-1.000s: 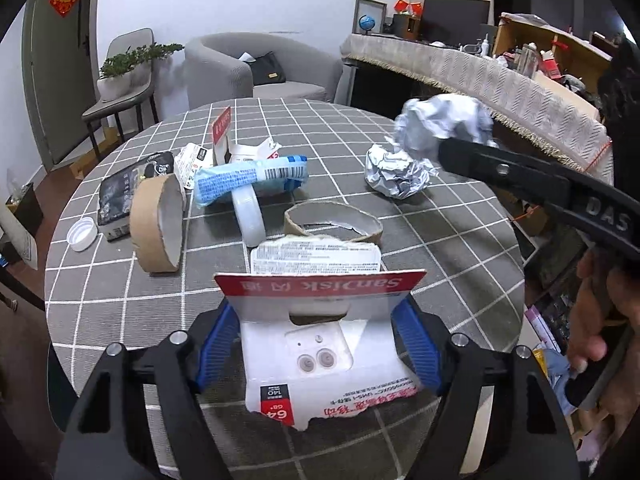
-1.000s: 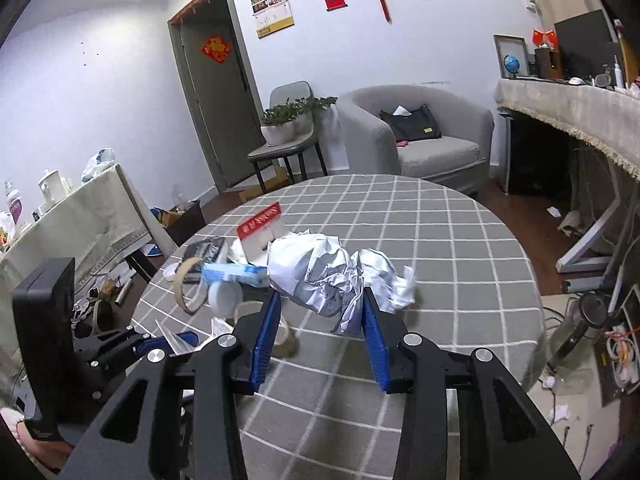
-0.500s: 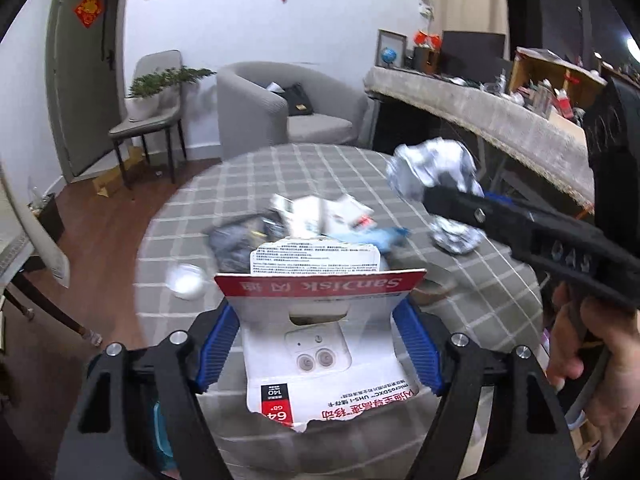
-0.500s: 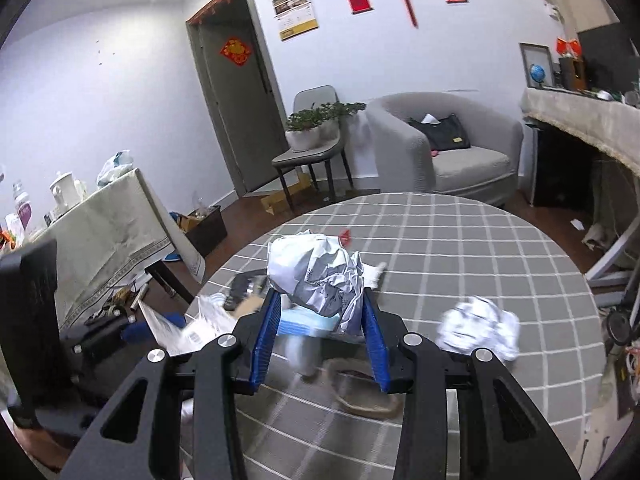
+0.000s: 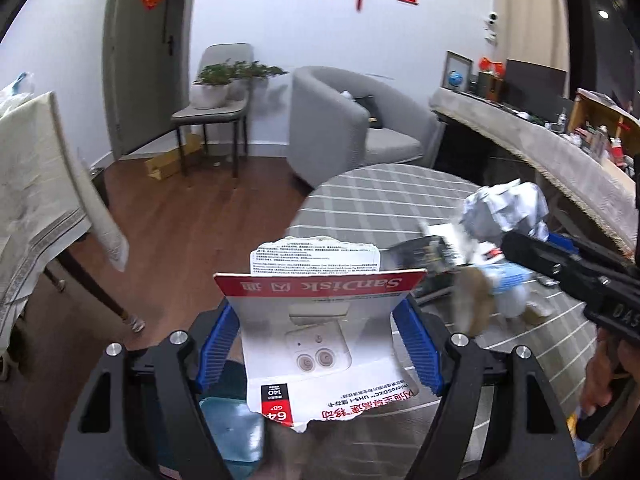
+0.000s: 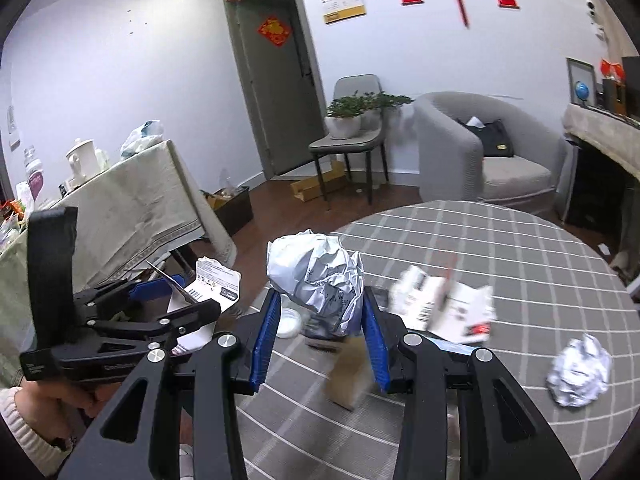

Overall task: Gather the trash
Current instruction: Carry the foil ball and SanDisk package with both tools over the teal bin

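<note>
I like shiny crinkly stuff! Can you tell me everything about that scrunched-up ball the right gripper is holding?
The crumpled ball looks like silvery-white paper or foil, scrunched into a lumpy wad with faint print on its creases. It bulges up above the blue pads of the right gripper, which squeeze it from both sides. It is held in the air above the checked table, touching nothing else. The left camera shows it too, beside the left gripper's card.

My view lower right: packaging scraps (image 6: 444, 304), foil ball (image 6: 580, 372) crowd tabletop (image 6: 520, 248); upper right checked cloth bare, passable.
</note>
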Available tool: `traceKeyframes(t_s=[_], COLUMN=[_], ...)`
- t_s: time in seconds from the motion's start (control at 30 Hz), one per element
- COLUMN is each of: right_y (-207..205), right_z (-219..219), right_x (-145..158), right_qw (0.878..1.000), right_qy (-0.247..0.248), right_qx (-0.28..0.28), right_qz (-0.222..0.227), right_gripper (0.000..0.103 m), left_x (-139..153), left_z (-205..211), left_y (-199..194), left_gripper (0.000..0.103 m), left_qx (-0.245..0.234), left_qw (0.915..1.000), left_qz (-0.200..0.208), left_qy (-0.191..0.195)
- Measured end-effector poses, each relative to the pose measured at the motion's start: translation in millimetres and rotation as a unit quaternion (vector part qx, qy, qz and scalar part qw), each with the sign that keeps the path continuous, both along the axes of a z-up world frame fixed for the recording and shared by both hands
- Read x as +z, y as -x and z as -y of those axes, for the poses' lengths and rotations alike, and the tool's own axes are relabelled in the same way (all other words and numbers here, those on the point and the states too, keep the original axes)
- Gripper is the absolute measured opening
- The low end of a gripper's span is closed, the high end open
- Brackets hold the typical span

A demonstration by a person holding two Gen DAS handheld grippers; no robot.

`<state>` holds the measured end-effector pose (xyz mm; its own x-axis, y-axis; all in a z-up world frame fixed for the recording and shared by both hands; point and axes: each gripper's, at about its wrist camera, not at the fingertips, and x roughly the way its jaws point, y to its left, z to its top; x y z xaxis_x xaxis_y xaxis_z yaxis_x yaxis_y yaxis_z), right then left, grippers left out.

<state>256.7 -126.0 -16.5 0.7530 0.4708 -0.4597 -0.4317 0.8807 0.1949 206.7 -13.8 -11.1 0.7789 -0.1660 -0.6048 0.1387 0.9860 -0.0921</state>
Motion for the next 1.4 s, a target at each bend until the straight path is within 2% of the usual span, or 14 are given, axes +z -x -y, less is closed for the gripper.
traceKeyframes(t_s=[0.27,0.5,0.57,0.8,0.9,1.03,1.17,1.27,1.4], right_y=[-20.1,-33.2,-37.8,-49.7,-54.1,-61.4,-66.4,-69.5,-72.1], right_z=[-59.6,-118.1,-134.0,-177.6,-189.8,-203.7,-216.6,-227.5,-238.4], right_x=[-3.9,-13.4,-18.6,-36.6,-44.7,-55.7,-66.6,-74.3,-86.0], right_qw=[0.999,0.996,0.995,0.991,0.989,0.986,0.983,0.981,0.977], right_qy=[-0.001,0.005,0.005,0.016,0.025,0.030,0.034,0.041,0.054], right_qx=[0.037,0.075,0.083,0.104,0.106,0.111,0.118,0.122,0.125], right_qz=[-0.017,-0.042,-0.054,-0.086,-0.097,-0.117,-0.136,-0.148,-0.163], right_gripper=[0.041,0.041,0.041,0.041,0.041,0.041,0.041,0.041,0.041], left_x=[-25.6,-64.0,-73.9,-118.0,-136.0,-161.4,-177.0,-182.7,-184.3], left_z=[-62.3,-111.2,-122.1,-157.6,-170.2,-181.0,-181.2,-190.8,-202.0], left_y=[-9.3,-19.0,-20.6,-26.2,-25.2,-25.1,-16.7,-13.9,-10.8], left_gripper=[0.077,0.077,0.077,0.078,0.078,0.078,0.081,0.088,0.088], left_qx=[0.045,0.067,0.071,0.091,0.091,0.092,0.082,0.080,0.086], left_qw=[0.9986,0.9941,0.9925,0.9785,0.9729,0.9611,0.9551,0.9528,0.9535], left_qz=[-0.026,-0.079,-0.097,-0.179,-0.210,-0.259,-0.282,-0.292,-0.289], left_qy=[-0.012,-0.030,-0.024,-0.046,-0.036,-0.031,-0.038,-0.015,-0.009])
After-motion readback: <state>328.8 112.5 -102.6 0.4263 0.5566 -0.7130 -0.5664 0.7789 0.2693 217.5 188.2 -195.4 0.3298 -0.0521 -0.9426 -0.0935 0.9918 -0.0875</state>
